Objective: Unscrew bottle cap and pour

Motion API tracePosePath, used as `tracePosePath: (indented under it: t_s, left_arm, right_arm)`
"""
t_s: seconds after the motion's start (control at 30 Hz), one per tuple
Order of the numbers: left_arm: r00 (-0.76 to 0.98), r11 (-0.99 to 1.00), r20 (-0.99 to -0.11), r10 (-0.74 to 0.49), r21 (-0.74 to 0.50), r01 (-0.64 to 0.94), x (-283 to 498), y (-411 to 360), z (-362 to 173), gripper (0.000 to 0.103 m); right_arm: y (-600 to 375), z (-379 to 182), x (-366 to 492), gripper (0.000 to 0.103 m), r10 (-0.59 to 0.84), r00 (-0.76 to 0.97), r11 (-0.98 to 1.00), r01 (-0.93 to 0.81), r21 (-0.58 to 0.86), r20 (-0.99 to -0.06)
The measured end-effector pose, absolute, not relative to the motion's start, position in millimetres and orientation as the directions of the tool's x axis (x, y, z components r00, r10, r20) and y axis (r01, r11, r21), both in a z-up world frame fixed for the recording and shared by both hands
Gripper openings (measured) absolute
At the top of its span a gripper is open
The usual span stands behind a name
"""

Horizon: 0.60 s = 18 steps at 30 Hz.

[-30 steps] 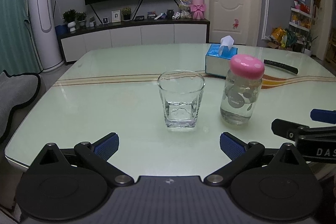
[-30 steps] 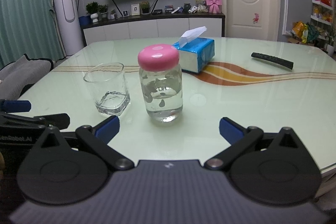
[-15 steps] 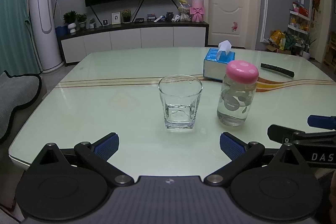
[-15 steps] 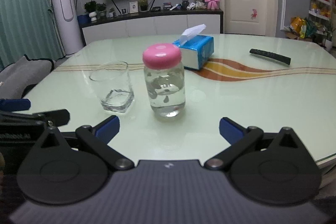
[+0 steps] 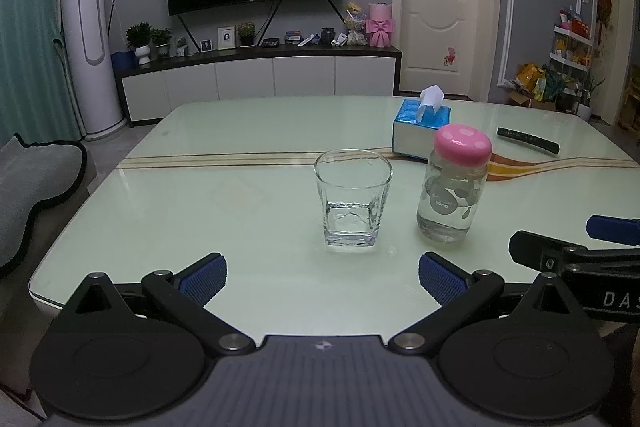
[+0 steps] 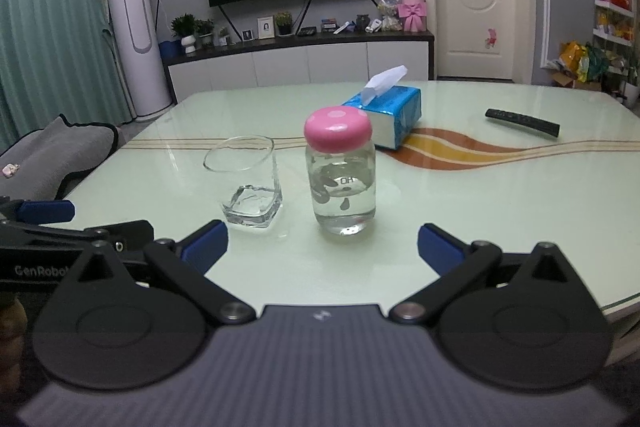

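bottle (image 6: 344, 183) stood capped beside glass (image 6: 248, 183) | tissue box (image 6: 390, 117), remote (image 6: 522, 123) seen behind | left gripper (image 5: 322, 277), right gripper (image 6: 322, 247) spread wide, nothing held

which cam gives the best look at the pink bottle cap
The right wrist view: the pink cap sits near frame centre, in line with the gap of the open right hand-held gripper, its dotted top and rim clear. The left wrist view shows the cap off to the right, beyond the glass, still fully visible.
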<state>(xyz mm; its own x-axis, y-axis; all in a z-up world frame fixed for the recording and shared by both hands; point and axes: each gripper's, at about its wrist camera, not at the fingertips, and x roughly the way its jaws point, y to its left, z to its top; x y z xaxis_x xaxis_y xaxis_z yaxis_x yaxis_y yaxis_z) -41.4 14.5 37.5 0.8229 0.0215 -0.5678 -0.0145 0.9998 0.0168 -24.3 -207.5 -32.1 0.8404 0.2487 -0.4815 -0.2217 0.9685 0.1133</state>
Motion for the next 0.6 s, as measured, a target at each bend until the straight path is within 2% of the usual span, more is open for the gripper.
tracePosePath:
  t_s: [0.6]
  left_arm:
    - [0.820,1.000,-0.572,0.017,0.001,-0.020,-40.6,10.9,29.9,0.103]
  right_arm:
    - [-215.6,-32.4,-19.1,0.103,0.218,0.856,0.976,-0.196,0.097,-0.469]
